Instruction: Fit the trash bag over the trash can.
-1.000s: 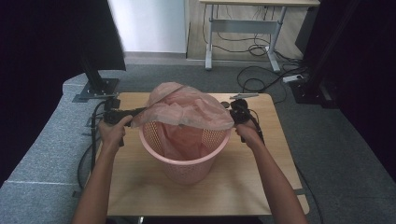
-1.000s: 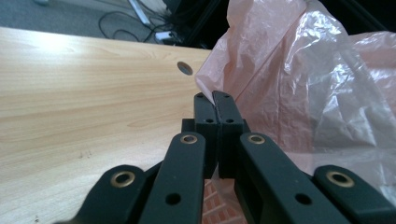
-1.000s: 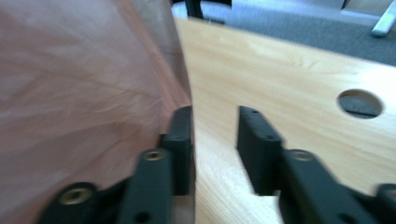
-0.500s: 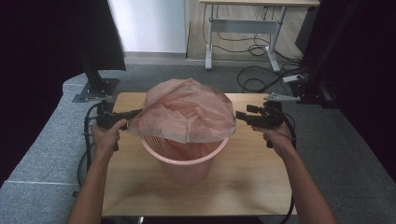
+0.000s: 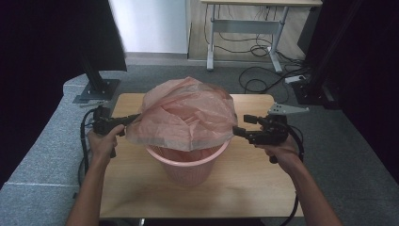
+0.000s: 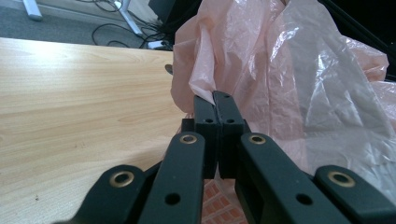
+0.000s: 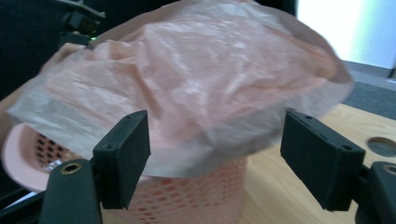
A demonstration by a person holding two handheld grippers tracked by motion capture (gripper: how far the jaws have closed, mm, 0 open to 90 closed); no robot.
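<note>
One bag (image 5: 186, 117) edge in left gripper (image 5: 126, 118)

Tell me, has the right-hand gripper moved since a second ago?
Yes. The right gripper has drawn outward, away from the pink basket toward the table's right edge, its fingers having just opened off the plastic bag.

Surface: a light wooden table (image 5: 141, 188) — pale grain, rounded corners, standing on grey carpet.
Round hole: one small hole in the tabletop (image 7: 382, 145), seen past the basket in the right gripper view.
Directly on it: a pink mesh basket (image 5: 188, 167) — at the table's centre, its foot toward 6 o'clock.
</note>
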